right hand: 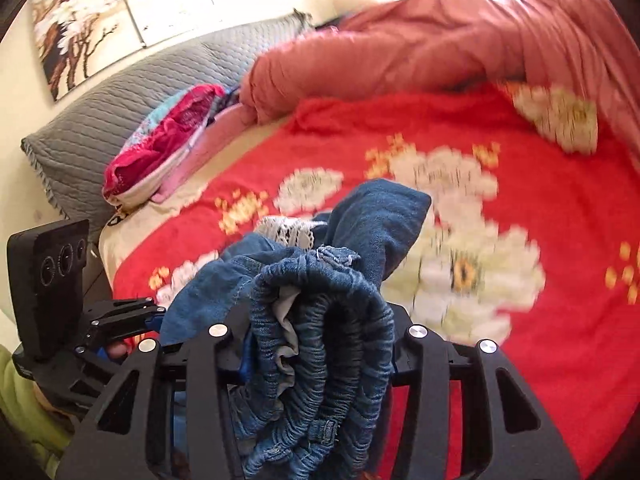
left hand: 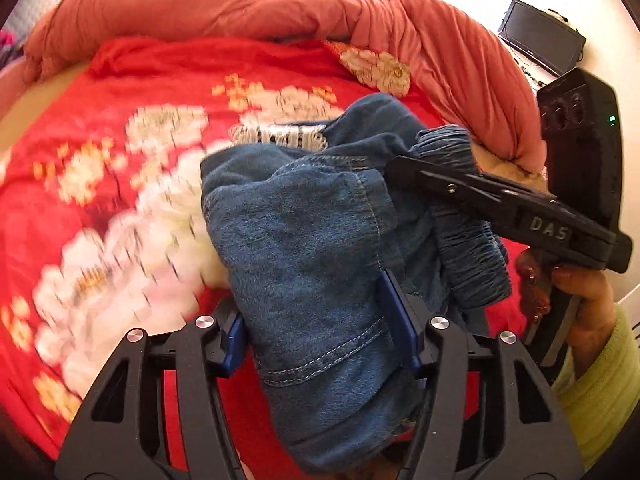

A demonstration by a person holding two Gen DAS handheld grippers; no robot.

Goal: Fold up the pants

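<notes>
Bunched blue pants (left hand: 304, 248) between both hand-held grippers' fingers, above red floral blanket (left hand: 120, 92).

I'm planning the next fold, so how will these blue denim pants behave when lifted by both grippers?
The pants will probably sag and drape: they already bunch in soft folds between the left gripper and right gripper. The gathered elastic waistband is thick, so it likely resists slipping. The denim looks fairly heavy for cloth, so loose ends should hang down.
</notes>
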